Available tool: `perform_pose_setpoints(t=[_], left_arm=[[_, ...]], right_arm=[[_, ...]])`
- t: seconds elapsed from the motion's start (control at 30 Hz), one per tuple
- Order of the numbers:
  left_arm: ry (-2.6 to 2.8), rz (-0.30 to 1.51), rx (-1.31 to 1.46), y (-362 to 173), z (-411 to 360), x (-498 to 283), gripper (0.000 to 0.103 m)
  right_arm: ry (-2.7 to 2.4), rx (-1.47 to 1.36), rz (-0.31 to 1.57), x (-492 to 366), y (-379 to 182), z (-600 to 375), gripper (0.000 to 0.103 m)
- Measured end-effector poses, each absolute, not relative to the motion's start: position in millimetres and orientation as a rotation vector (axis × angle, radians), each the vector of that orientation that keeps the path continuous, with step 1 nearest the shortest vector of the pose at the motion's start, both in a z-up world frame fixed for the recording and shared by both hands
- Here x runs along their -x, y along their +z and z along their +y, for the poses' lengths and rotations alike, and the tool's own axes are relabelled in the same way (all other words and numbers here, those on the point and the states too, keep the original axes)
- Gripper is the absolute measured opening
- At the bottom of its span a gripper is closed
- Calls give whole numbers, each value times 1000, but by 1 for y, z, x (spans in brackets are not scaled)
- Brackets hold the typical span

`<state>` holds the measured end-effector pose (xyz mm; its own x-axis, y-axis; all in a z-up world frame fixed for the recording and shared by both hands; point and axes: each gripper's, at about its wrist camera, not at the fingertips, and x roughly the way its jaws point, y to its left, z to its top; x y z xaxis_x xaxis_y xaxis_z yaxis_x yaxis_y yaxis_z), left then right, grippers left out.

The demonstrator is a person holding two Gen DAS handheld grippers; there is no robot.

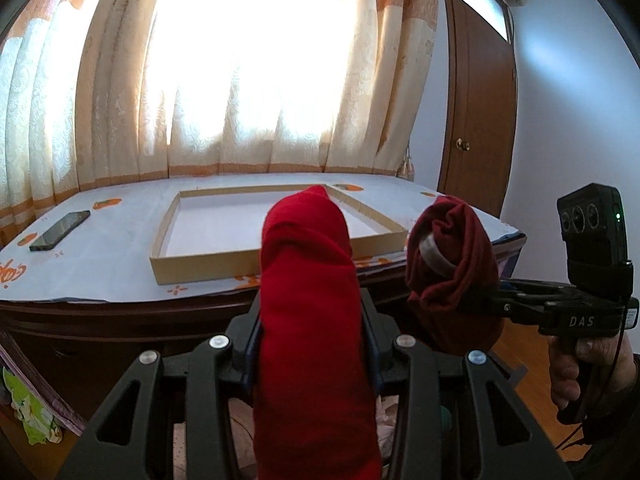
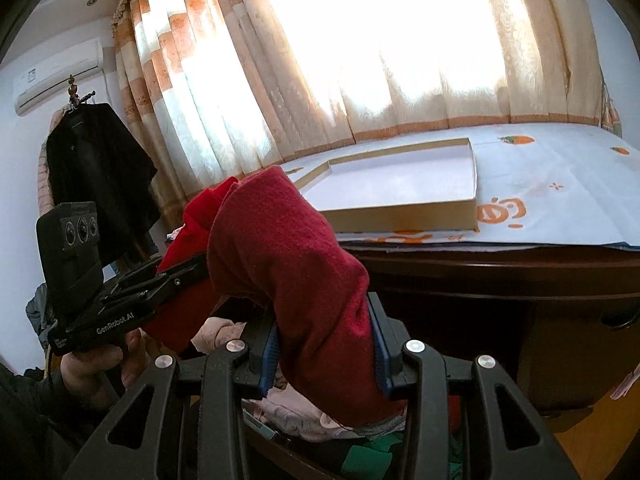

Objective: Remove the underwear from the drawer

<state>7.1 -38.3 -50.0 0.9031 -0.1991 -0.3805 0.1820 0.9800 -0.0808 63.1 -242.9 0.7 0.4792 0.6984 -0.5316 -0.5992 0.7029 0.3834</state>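
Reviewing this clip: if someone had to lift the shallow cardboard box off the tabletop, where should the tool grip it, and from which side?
Grip the near wall of the cardboard box from the table's front edge, one finger inside and one outside. The box is open-topped and empty, its thin upright rim exposed. The phone lies on its left.

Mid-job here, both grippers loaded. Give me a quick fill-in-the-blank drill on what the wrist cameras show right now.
1. The left gripper is shut on a rolled bright ____ cloth bundle.
2. The right gripper holds a rolled dark red cloth bundle with a ____ band showing at one end.
3. The shallow cardboard box lid on the white orange-printed tablecloth is ____ inside.
4. The black phone lies to the ____ of that lid in the left wrist view.

Missing words: red; grey; empty; left
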Motion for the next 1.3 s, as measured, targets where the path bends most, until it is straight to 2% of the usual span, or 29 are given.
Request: perform_pose_setpoints(t=[0.83, 1.3], left_arm=[[-153, 244, 28, -31, -32, 1, 40], [-156, 249, 21, -16, -37, -22, 40]], right_arm=[[790, -178, 579, -59, 26, -249, 41], [784, -178, 553, -79, 47, -236, 41]])
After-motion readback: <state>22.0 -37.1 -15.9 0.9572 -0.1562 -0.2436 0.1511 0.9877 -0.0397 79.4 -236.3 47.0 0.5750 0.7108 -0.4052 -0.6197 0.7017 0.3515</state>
